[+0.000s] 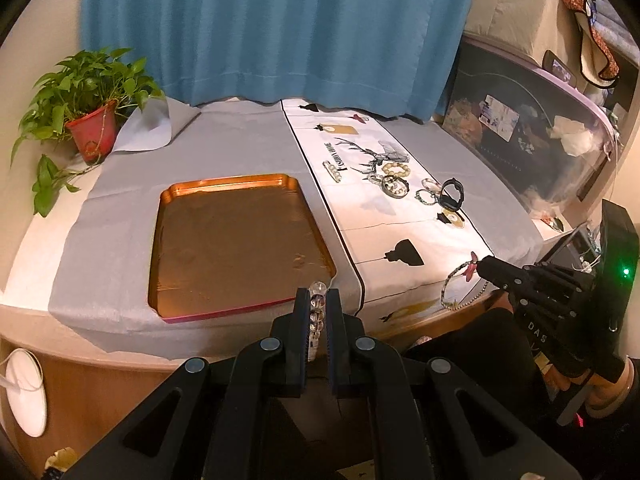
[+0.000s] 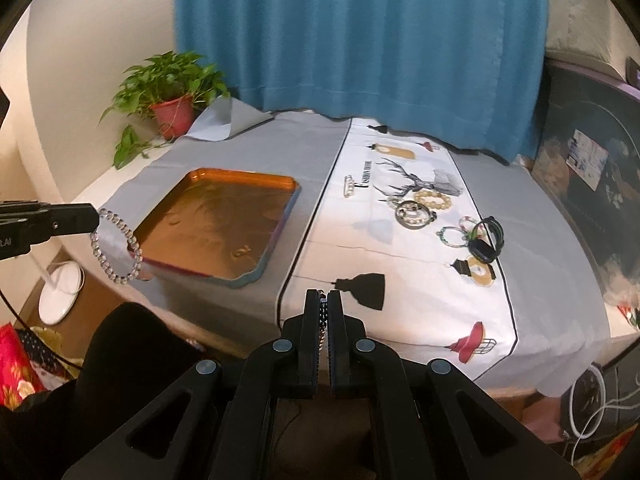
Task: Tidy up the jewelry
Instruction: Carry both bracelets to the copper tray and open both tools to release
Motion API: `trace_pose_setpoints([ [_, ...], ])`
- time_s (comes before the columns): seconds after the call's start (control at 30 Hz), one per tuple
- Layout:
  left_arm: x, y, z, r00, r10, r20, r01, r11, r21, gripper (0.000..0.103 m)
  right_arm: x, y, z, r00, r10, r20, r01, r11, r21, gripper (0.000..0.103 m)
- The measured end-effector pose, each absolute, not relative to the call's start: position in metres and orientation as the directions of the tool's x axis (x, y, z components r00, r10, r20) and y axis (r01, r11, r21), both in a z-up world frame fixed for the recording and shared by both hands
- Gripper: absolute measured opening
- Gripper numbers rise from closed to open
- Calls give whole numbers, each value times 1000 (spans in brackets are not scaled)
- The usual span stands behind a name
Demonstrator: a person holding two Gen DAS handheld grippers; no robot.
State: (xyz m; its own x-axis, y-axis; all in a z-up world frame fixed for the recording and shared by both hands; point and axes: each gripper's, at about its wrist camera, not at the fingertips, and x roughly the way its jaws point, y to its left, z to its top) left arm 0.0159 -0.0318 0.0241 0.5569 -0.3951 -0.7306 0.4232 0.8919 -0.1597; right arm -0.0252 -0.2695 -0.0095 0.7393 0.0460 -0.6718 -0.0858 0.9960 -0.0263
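My left gripper is shut on a clear crystal bead bracelet, just off the near edge of the orange tray. In the right wrist view this bracelet dangles from the left gripper beside the tray. My right gripper is shut on a thin dark bead string. In the left wrist view that string hangs as a loop from the right gripper over the table's front edge. On the white runner lie a pearl bracelet, several rings and bangles, a black watch and a pearl clip.
A potted plant stands at the far left corner and a blue curtain hangs behind. Grey cloth covers the table. Cluttered shelves rise at the right. A white round object hangs below the table's left front.
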Motion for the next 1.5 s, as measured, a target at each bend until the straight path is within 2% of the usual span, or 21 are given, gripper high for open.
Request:
trace_pose_setpoints([
  [0.57, 49, -11, 11, 567, -376, -733, 370, 911, -181, 5, 21, -229, -11, 707, 84, -702, -164, 985, -47, 4],
  [0.97, 115, 22, -7, 592, -315, -742, 294, 941, -165, 5, 107, -168, -14, 697, 167, -697, -274, 961, -43, 4],
  [1.4, 184, 20, -50, 569, -244, -785, 232, 964, -132, 6, 183, -133, -52, 647, 209, -733, -328, 944, -21, 4],
  [1.47, 190, 23, -55, 573, -231, -786, 209, 969, -132, 9, 191, -131, -59, 633, 214, -744, -334, 942, -13, 4],
  [1.5, 192, 24, -57, 573, -224, -789, 196, 971, -133, 21, 195, -129, -65, 619, 203, -759, -334, 942, -21, 6],
])
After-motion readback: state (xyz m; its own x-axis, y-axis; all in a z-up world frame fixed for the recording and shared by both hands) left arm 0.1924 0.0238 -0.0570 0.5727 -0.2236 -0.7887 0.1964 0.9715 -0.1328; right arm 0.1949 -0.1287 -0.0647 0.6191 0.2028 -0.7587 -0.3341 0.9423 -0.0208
